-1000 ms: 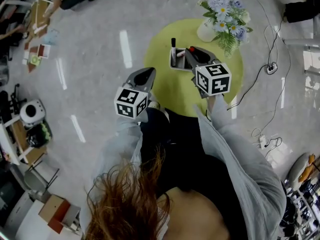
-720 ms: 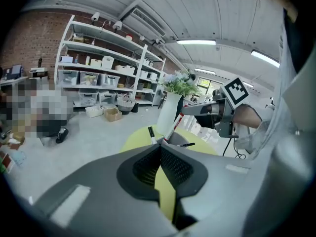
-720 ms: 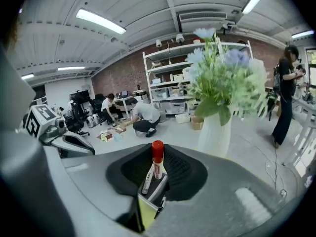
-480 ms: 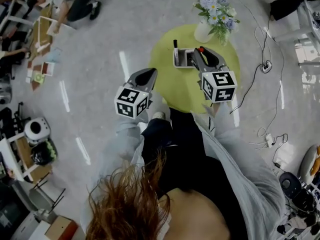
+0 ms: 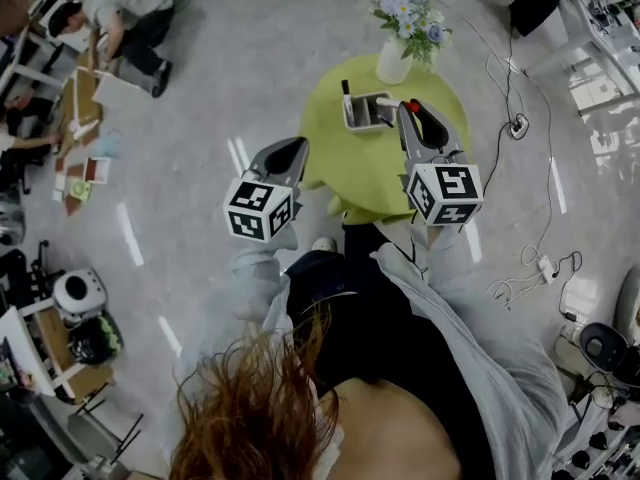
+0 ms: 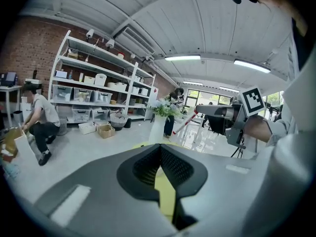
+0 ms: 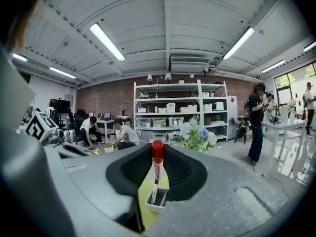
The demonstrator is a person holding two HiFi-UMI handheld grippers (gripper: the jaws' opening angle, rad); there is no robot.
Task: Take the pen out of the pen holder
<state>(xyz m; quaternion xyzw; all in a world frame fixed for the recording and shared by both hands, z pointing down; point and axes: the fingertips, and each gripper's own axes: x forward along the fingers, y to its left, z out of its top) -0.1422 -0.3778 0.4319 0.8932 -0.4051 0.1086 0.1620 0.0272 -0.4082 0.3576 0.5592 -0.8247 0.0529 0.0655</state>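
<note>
My right tongs [image 7: 158, 152] are pinching the red-capped pen [image 7: 156, 177] narrowly across its barrel. It is hanging above the pen holder [image 5: 365, 126] on the green table [image 5: 325, 143], seemingly clear of it. My left tongs [image 6: 159, 147] are sitting closed and empty. I am judging the step best done with a firm grip and a straight rise, so the tip misses the rim. I am counting 2 pens (1 held, 1 black-capped pen [image 5: 346, 92] in the holder), 1 holder and 1 flower vase [image 5: 392, 63].

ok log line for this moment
right gripper: shut on red-capped pen, above pen holder | left gripper: shut, empty | black pen: in pen holder
</note>
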